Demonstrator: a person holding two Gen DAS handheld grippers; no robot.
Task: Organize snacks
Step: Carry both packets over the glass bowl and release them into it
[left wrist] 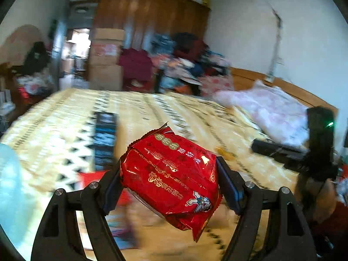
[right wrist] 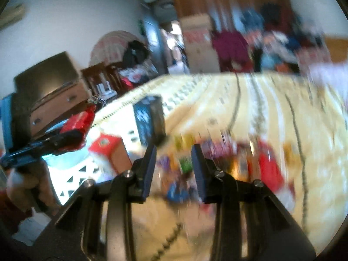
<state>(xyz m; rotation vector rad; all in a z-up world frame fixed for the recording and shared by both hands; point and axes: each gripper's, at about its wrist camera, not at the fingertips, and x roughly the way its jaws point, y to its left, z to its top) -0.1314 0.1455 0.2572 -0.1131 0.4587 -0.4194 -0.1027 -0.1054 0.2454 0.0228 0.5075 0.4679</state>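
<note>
We are gripping a red snack packet point(left wrist: 171, 180) between the pads of our left gripper point(left wrist: 168, 187), lifted clear above the patterned bed cover point(left wrist: 152, 113). Our right gripper point(right wrist: 174, 169) is holding nothing, its jaws standing a little apart over the cover. Under it, a heap of mixed snacks point(right wrist: 217, 163) is lying on the cover, too blurred to sort out, perhaps small packets. A dark box point(right wrist: 150, 119) is standing on the cover just beyond the heap.
</note>
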